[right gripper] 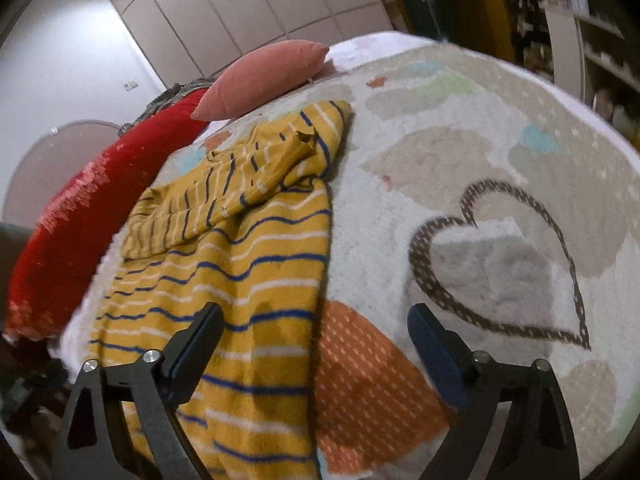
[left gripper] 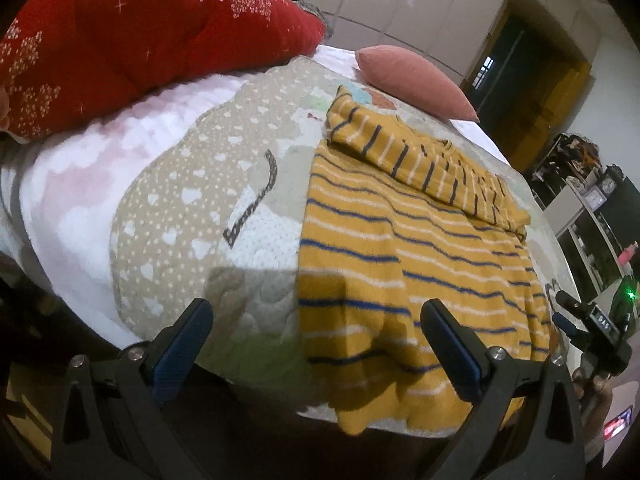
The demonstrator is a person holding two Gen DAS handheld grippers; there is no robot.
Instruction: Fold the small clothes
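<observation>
The sweater [left gripper: 400, 248], yellow with blue and white stripes, lies flat on the quilt [left gripper: 168, 208] that covers the bed. Its hem hangs slightly over the near edge. Both sleeves [left gripper: 432, 160] appear folded across the chest near the collar, so the sides look done; the bottom-to-top fold is judged to be the step in hand.

The left tongs [left gripper: 318, 334] stand wide apart, holding nothing, just above the sweater's near-left hem corner. The right tongs [right gripper: 314, 332] are likewise wide apart and empty, straddling the sweater's right edge [right gripper: 326, 260] near the hem, with 1 finger over the fabric and 1 over an orange patch [right gripper: 360, 380] of the quilt.

Recommended practice: bring each tongs down on its own hem corner and pinch the sweater only, all layers and no quilt. Lift both corners to equal height, carry them toward the collar at one pace, and lay the hem square over the sleeves. Uneven lifting would likely skew the fold or drag the sleeves loose.

A red cushion [left gripper: 132, 40] and a pink pillow [left gripper: 416, 80] sit beyond the collar, well apart from the working area.
</observation>
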